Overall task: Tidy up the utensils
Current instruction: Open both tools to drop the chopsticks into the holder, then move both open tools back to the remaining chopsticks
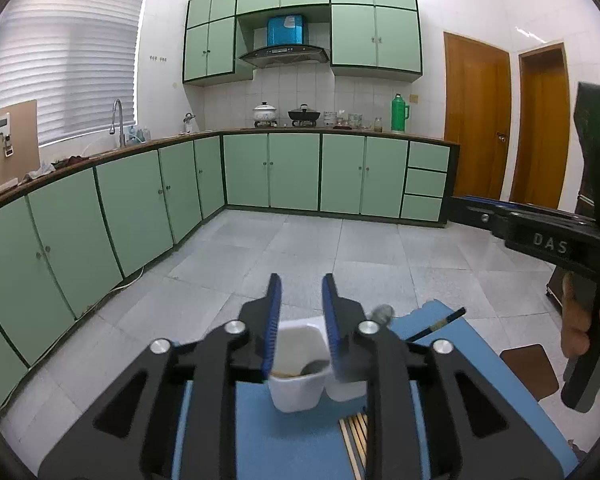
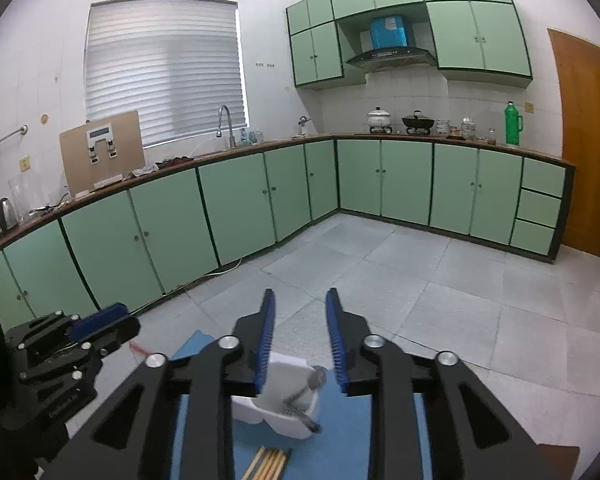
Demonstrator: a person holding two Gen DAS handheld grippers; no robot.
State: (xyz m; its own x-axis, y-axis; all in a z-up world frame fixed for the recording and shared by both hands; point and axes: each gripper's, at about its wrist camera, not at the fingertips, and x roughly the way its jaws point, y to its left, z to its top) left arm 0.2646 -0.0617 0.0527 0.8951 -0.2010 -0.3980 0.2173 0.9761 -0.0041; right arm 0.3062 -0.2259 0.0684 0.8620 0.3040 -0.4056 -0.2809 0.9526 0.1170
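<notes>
Utensils sit on a blue mat [image 1: 300,432], low in both views. A white holder [image 1: 298,364] with two compartments stands there; a spoon [image 2: 314,380] leans in one of them, handle tilted out over the rim, presumably already sorted. Wooden chopsticks [image 2: 270,462] lie flat in a bundle on the mat just in front of the holder, likely waiting their turn. One dark chopstick [image 1: 440,324] lies apart, near the mat's far corner.

Both tools hover above the holder, apparently between moves. The left gripper [image 1: 300,308] has its blue pads [image 1: 275,312] parted and holds nothing. The right gripper [image 2: 300,320] is likewise spread and empty.

"DAS" is readable on the right gripper's body in the left view; small lettering on the left gripper's body is too blurred to read.
</notes>
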